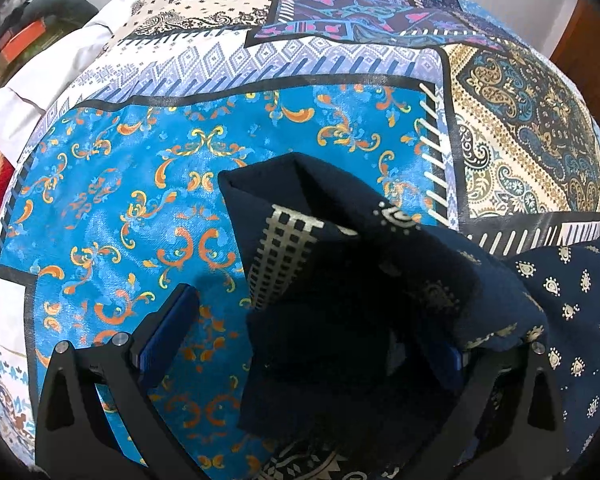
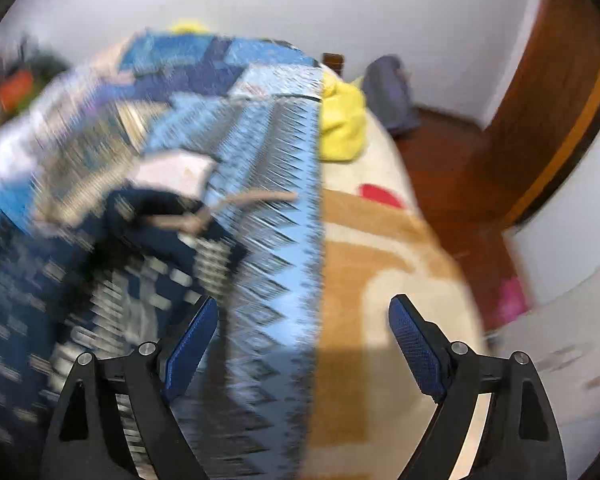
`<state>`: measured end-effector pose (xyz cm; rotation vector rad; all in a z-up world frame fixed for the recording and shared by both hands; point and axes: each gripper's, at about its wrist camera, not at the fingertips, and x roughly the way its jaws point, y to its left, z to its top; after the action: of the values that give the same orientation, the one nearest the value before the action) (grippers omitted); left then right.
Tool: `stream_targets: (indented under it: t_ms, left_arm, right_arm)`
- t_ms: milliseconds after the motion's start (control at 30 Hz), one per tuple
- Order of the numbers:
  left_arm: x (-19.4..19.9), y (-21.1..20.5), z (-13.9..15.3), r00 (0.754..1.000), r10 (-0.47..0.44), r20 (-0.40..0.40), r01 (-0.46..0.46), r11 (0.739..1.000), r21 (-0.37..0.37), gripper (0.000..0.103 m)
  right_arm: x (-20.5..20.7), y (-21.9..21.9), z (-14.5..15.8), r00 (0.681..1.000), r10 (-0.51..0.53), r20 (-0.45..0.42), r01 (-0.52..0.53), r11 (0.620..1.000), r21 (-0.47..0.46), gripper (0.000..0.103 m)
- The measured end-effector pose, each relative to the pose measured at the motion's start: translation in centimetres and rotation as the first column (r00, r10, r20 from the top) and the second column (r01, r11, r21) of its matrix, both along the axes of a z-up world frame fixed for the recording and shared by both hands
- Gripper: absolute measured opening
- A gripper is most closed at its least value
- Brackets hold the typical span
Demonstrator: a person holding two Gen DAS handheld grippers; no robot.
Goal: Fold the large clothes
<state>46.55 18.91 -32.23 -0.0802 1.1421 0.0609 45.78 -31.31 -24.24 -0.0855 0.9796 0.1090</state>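
Note:
A dark navy garment with pale printed motifs lies bunched on the patchwork bedspread. A folded corner of it stands up between the fingers of my left gripper. The jaws stand wide: the left blue pad is clear of the cloth, while the right finger is mostly hidden under draped fabric. In the blurred right wrist view the same garment lies to the left of my right gripper. That gripper is open and holds nothing, over the bedspread's edge.
A beige and tan blanket covers the bed to the right, with a yellow cloth on it. Beyond are a grey bundle, a reddish floor and a wooden door. White bedding lies at the left.

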Motion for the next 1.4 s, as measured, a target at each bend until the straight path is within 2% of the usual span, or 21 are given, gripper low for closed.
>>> stream_targets:
  t_ms: [100, 167, 200, 267, 300, 367, 400, 433, 467, 500, 600, 700, 800, 833, 900, 967, 1033, 1100, 1167, 1267, 1400]
  left_arm:
    - [-1.1, -0.2, 0.0, 1.000, 0.019, 0.015, -0.019, 0.999, -0.028, 0.096]
    - [-1.6, -0.4, 0.2, 1.000, 0.019, 0.011, -0.018, 0.996, -0.088, 0.070]
    - [-1.7, -0.4, 0.2, 1.000, 0.021, 0.005, -0.020, 0.993, -0.114, 0.066]
    - [-1.7, -0.4, 0.2, 1.000, 0.025, -0.004, -0.025, 0.991, -0.134, 0.056]
    - [-1.7, -0.4, 0.2, 1.000, 0.017, -0.002, -0.017, 0.989, -0.148, 0.051]
    - [-1.6, -0.7, 0.8, 1.000, 0.015, 0.000, -0.014, 0.984, -0.178, 0.026]
    - [-1.5, -0.8, 1.2, 1.000, 0.022, 0.002, -0.022, 0.984, -0.174, 0.026]
    - [-1.5, -1.1, 1.5, 0.999, 0.032, 0.007, -0.031, 0.988, -0.150, 0.023]
    - [-1.4, -1.4, 2.2, 0.999, 0.039, 0.021, -0.036, 0.994, -0.099, 0.022]
    - [-1.1, -1.5, 2.8, 0.998, 0.043, 0.037, -0.040, 0.997, -0.060, 0.022]
    - [-0.5, -0.6, 4.3, 0.995, 0.062, 0.075, -0.061, 0.998, -0.016, 0.022]
    - [0.9, 1.7, 4.5, 0.990, 0.123, 0.065, -0.121, 0.992, -0.030, 0.022]
    - [2.9, 3.9, 3.4, 0.979, 0.202, 0.019, -0.201, 0.978, -0.056, 0.028]
    - [3.0, 4.4, 3.1, 0.976, 0.217, 0.005, -0.217, 0.974, -0.066, 0.032]
    - [3.6, 4.7, 2.2, 0.971, 0.240, -0.012, -0.240, 0.967, -0.086, 0.032]
    - [3.9, 4.4, 2.2, 0.973, 0.230, 0.001, -0.229, 0.972, -0.055, 0.033]
    - [3.8, 3.8, 2.1, 0.980, 0.200, 0.019, -0.200, 0.980, -0.010, 0.035]
    - [3.7, 3.7, 2.2, 0.983, 0.184, 0.018, -0.184, 0.983, 0.001, 0.039]
    - [3.5, 4.2, 2.5, 0.981, 0.193, 0.009, -0.193, 0.981, -0.012, 0.047]
    - [2.1, 5.0, 3.2, 0.979, 0.203, -0.011, -0.204, 0.978, -0.043, 0.050]
    - [-0.3, 4.0, 5.2, 0.986, 0.168, -0.002, -0.167, 0.985, 0.029, 0.053]
  right_arm:
    - [0.2, 0.9, 0.6, 0.999, 0.037, 0.010, -0.038, 0.993, 0.116, 0.086]
    - [0.8, 2.9, 0.1, 0.997, 0.080, -0.002, -0.078, 0.986, 0.147, 0.085]
    - [1.3, 3.7, -0.3, 0.996, 0.090, -0.013, -0.087, 0.985, 0.148, 0.085]
    - [2.3, 6.2, -1.3, 0.995, 0.099, -0.005, -0.098, 0.992, 0.082, 0.083]
    - [2.9, 7.0, -1.6, 0.995, 0.103, 0.011, -0.103, 0.993, 0.048, 0.079]
    - [3.5, 8.9, -1.8, 0.988, 0.153, 0.028, -0.154, 0.988, 0.030, 0.040]
    - [3.7, 9.6, -1.9, 0.985, 0.172, 0.018, -0.173, 0.984, 0.042, 0.033]
    - [4.1, 10.5, -1.9, 0.982, 0.190, 0.006, -0.190, 0.981, 0.051, 0.021]
    - [4.3, 11.0, -1.9, 0.980, 0.200, 0.010, -0.201, 0.979, 0.045, 0.018]
    - [4.5, 12.0, -1.6, 0.976, 0.214, 0.044, -0.215, 0.977, 0.003, 0.018]
    - [5.6, 14.5, -0.4, 0.959, 0.268, 0.097, -0.258, 0.960, -0.106, 0.017]
    - [8.4, 16.1, 0.4, 0.958, 0.269, 0.103, -0.260, 0.961, -0.094, 0.017]
    - [11.0, 17.5, -0.6, 0.965, 0.246, 0.091, -0.235, 0.965, -0.117, 0.018]
    - [11.6, 17.9, -1.2, 0.965, 0.248, 0.086, -0.235, 0.962, -0.138, 0.020]
    - [12.1, 18.3, -2.0, 0.967, 0.231, 0.109, -0.210, 0.962, -0.174, 0.035]
    - [12.1, 18.1, -2.2, 0.967, 0.197, 0.160, -0.158, 0.960, -0.230, 0.079]
    - [12.4, 16.8, -2.4, 0.966, 0.164, 0.199, -0.110, 0.960, -0.256, 0.102]
    - [13.0, 14.9, -2.6, 0.975, 0.146, 0.169, -0.113, 0.975, -0.192, 0.102]
    - [12.8, 13.6, -2.3, 0.981, 0.123, 0.151, -0.097, 0.981, -0.170, 0.103]
    - [10.9, 12.5, -1.5, 0.978, 0.120, 0.169, -0.075, 0.966, -0.249, 0.103]
    - [7.0, 11.7, 0.6, 0.969, 0.172, 0.179, -0.115, 0.950, -0.289, 0.103]
